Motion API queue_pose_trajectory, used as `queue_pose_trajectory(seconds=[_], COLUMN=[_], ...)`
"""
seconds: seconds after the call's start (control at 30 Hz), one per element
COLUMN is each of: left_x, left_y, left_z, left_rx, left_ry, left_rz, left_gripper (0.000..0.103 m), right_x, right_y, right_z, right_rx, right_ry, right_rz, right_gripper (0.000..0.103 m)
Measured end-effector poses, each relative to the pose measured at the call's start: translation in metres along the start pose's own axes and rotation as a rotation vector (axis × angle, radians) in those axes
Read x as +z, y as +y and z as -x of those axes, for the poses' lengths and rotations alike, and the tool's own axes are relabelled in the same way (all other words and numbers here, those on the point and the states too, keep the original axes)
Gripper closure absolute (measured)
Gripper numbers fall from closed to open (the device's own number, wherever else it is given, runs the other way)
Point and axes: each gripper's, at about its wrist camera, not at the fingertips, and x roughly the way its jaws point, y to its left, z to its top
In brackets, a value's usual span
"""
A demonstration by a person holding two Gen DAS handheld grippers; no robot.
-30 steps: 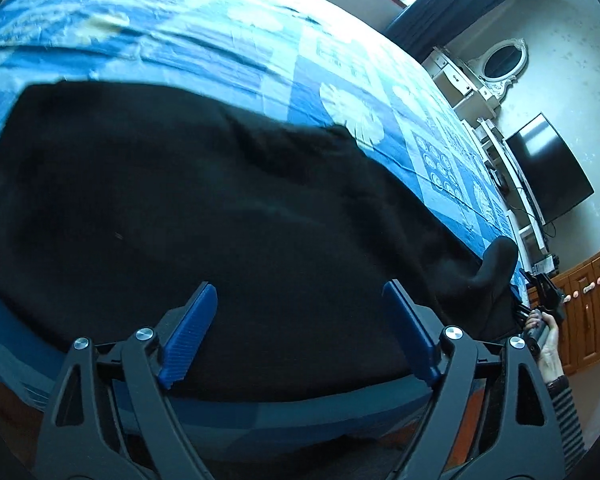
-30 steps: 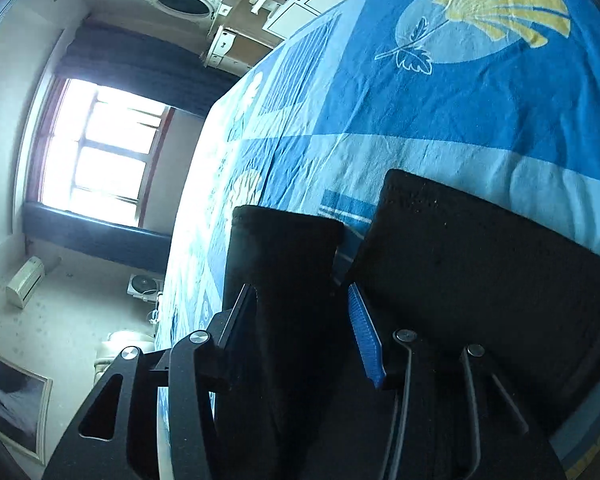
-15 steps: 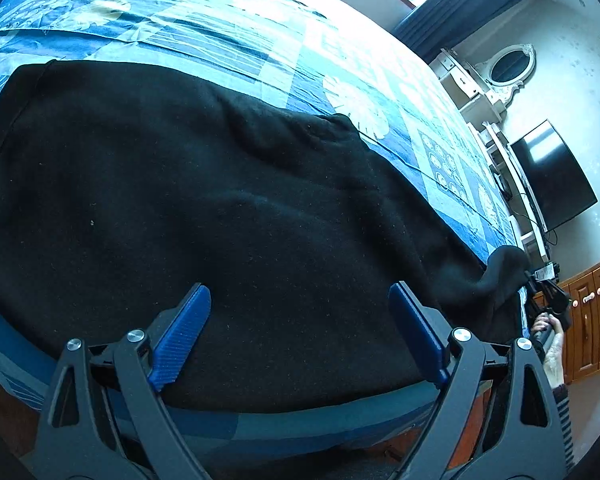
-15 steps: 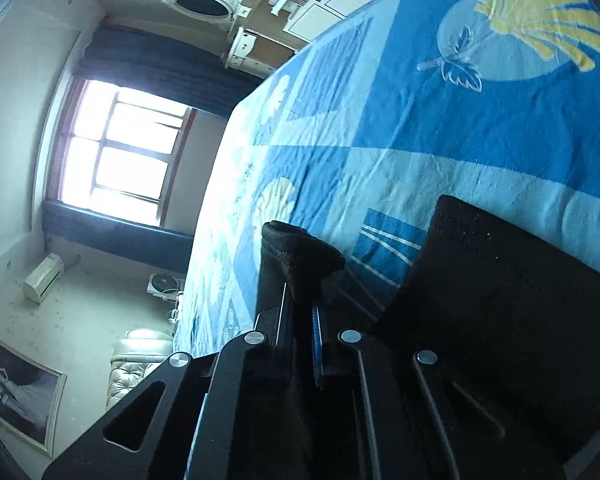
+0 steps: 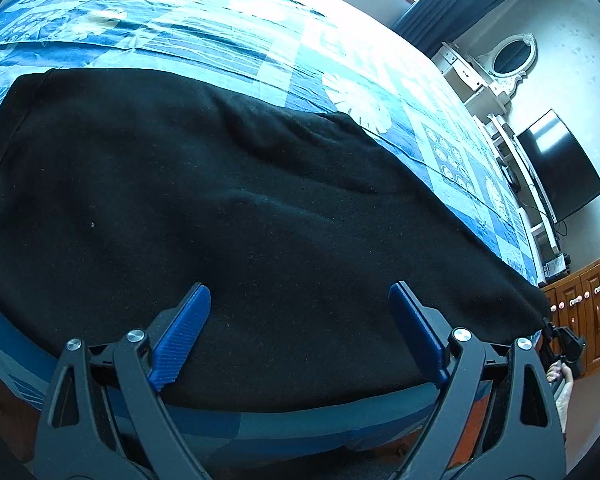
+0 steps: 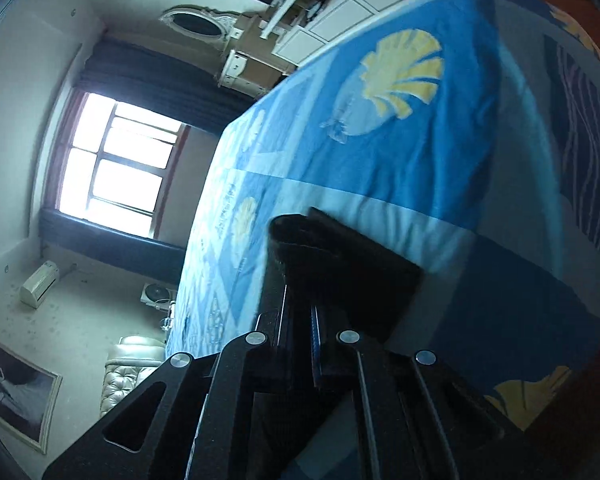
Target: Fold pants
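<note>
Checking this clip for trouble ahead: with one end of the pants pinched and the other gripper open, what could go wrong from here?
1. The right gripper pinches only a small bunch of the black pants; it may slip out.
2. The left gripper is open above the cloth, so pulling may drag the pants along the bedspread.
3. The pants lie near the bed's edge and could slide off.

Blue patterned bedspread [image 5: 228, 40]; TV [image 5: 560, 172], oval mirror [image 5: 514, 56], window [image 6: 116, 160] w/ curtains.
</note>
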Motion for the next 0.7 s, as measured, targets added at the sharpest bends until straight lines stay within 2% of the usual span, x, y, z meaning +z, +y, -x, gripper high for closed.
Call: queue_pose_trajectory(seconds=[0.07, 0.13, 0.17, 0.23, 0.3, 0.37, 0.4, 0.53, 0.6, 0.7], left_x=[0.000, 0.000, 0.000, 0.000, 0.001, 0.000, 0.000, -0.001, -0.001, -0.002], left_y=[-0.002, -0.002, -0.003, -0.003, -0.003, -0.004, -0.004, -0.005, -0.007, -0.009], left_z=[0.000, 0.000, 0.000, 0.000, 0.000, 0.000, 0.000, -0.001, -0.001, -0.002], left_rx=[0.006, 0.010, 0.011, 0.013, 0.017, 0.019, 0.020, 0.024, 0.029, 0.041], left_ry=[0.001, 0.002, 0.003, 0.004, 0.006, 0.006, 0.005, 0.003, 0.000, 0.000], left_rz=[-0.004, -0.007, -0.008, -0.011, -0.013, -0.013, -0.013, -0.011, -0.009, -0.014], left_gripper=[0.012, 0.012, 0.012, 0.012, 0.012, 0.012, 0.012, 0.010, 0.010, 0.009], right_x=[-0.001, 0.000, 0.001, 0.006, 0.014, 0.027, 0.034, 0.048, 0.048, 0.043], right_y=[-0.014, -0.020, -0.021, -0.018, -0.012, -0.008, -0.006, 0.022, 0.039, 0.055], right_z=[-0.007, -0.002, 0.001, 0.008, 0.021, 0.031, 0.031, 0.007, -0.016, -0.043], right_rx=[-0.005, 0.024, 0.032, 0.019, -0.038, -0.046, -0.048, -0.042, -0.041, -0.117], right_ry=[0.021, 0.011, 0.009, -0.015, -0.078, -0.128, -0.118, -0.016, 0.097, 0.218], right_rz=[-0.033, -0.077, -0.085, -0.073, -0.045, -0.029, -0.013, 0.122, 0.211, 0.340], right_gripper=[0.096, 0.093, 0.087, 0.080, 0.073, 0.070, 0.070, 0.069, 0.061, 0.060])
